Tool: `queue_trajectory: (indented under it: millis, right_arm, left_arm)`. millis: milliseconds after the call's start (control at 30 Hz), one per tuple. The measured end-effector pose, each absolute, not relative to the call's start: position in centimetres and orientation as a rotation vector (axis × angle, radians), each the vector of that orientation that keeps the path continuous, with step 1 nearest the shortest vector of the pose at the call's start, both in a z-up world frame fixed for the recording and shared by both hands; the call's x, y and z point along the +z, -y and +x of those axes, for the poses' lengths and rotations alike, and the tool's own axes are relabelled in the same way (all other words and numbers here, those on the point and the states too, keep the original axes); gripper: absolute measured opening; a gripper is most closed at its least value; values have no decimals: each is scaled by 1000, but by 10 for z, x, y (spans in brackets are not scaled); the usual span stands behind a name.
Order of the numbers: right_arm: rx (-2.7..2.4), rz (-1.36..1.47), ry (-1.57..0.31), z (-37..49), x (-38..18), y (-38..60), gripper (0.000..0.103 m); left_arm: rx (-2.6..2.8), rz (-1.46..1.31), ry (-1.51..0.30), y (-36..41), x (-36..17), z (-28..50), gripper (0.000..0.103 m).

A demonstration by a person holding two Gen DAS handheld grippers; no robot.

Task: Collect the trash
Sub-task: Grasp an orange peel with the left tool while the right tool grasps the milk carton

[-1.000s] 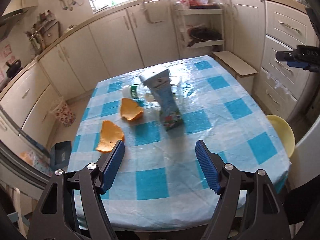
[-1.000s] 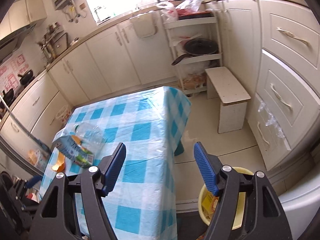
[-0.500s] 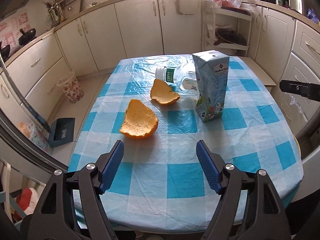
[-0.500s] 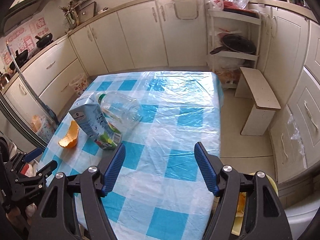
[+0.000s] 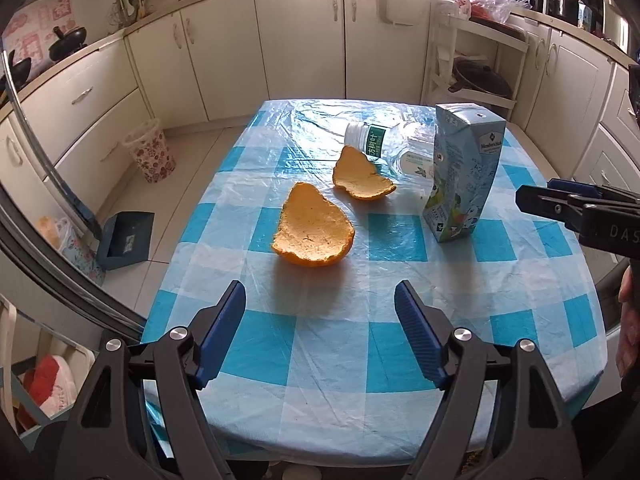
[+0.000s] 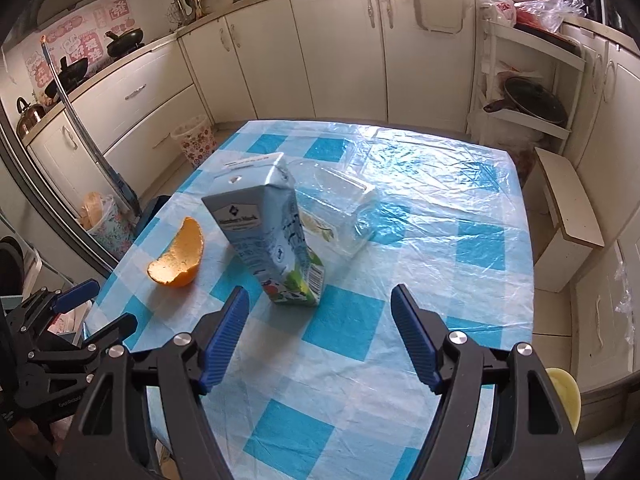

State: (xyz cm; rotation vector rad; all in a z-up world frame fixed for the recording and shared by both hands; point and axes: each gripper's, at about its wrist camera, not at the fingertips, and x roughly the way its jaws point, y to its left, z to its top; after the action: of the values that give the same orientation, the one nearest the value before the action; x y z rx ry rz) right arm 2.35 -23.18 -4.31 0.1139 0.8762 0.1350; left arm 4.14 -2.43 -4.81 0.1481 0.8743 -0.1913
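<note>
On the blue-checked table (image 5: 360, 360) lie two orange peels: a near one (image 5: 314, 232) and a far one (image 5: 360, 178). A clear plastic bottle (image 5: 394, 146) lies on its side behind them. A light-blue milk carton (image 5: 462, 172) stands upright. My left gripper (image 5: 320, 328) is open and empty, just short of the near peel. My right gripper (image 6: 320, 330) is open and empty, just short of the carton (image 6: 270, 228). The right wrist view shows one peel (image 6: 178, 258), the bottle (image 6: 340, 208) and the left gripper (image 6: 76, 320) at the table's left edge.
A yellow bin (image 6: 564, 394) stands on the floor at the table's right. A floral basket (image 5: 150, 154) and a blue dustpan (image 5: 126, 238) are on the floor at left. A white stool (image 6: 568, 208) and cabinets surround the table.
Both grippers swung over the table and came closer to the trash. The left now faces the near peel, the right faces the carton. Both stayed open.
</note>
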Motion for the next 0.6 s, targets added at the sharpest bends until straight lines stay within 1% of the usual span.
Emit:
queue_trajectory:
  millis: [600]
  right_arm:
    - [150, 105, -882, 35, -49, 211, 72]
  left_arm:
    - [-145, 99, -905, 3, -52, 48, 74]
